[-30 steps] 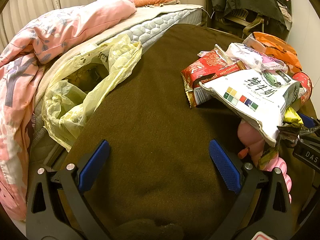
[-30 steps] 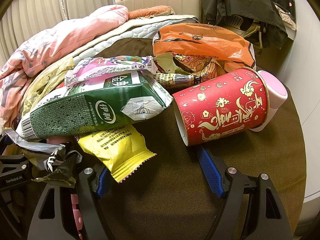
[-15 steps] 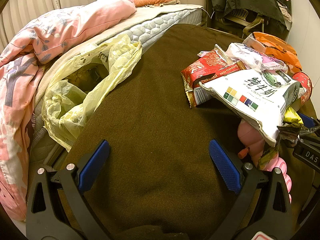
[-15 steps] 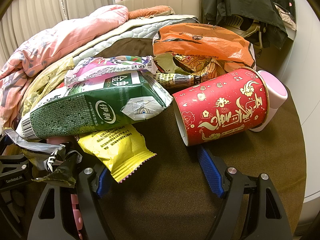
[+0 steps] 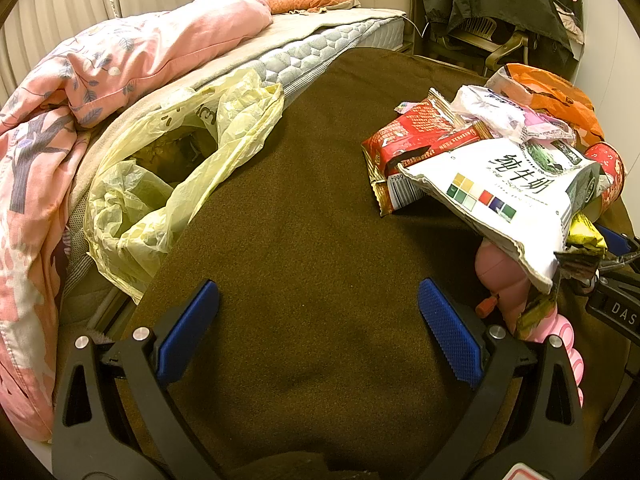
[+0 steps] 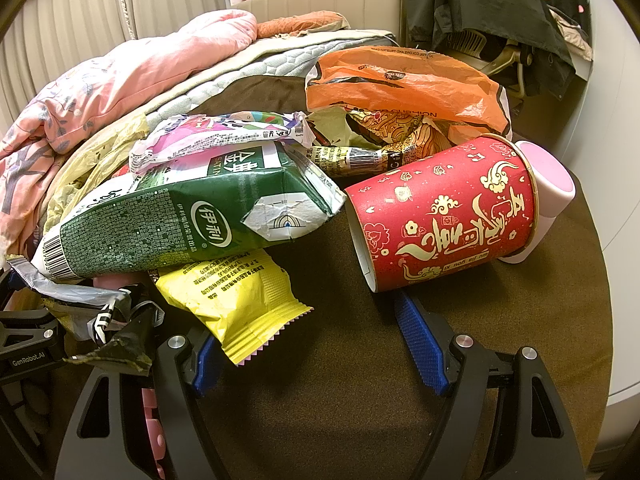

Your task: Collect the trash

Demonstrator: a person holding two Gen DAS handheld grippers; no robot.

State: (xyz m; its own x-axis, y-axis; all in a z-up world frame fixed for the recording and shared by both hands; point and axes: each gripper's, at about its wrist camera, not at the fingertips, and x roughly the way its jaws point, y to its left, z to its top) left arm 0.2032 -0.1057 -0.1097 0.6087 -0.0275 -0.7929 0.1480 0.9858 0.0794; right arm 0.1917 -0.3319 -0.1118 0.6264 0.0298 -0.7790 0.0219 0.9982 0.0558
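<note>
A heap of trash lies on the brown cloth. In the right wrist view I see a crushed green milk carton (image 6: 176, 224), a yellow snack wrapper (image 6: 236, 296), a red paper cup (image 6: 440, 216) on its side, an orange plastic bag (image 6: 400, 84) and a purple-white wrapper (image 6: 216, 140). My right gripper (image 6: 308, 340) is open, its left finger under the yellow wrapper's edge. In the left wrist view the carton's white side (image 5: 504, 192) and a red wrapper (image 5: 412, 140) lie at the right. My left gripper (image 5: 320, 320) is open over bare cloth. An open yellow plastic bag (image 5: 176, 176) lies to its left.
A bed with a pink quilt (image 5: 100, 80) borders the cloth at the left. A pink toy (image 5: 504, 276) lies under the carton. A pink cylinder (image 6: 548, 188) sits behind the cup. A chair draped with dark clothes (image 5: 492, 12) stands at the back right.
</note>
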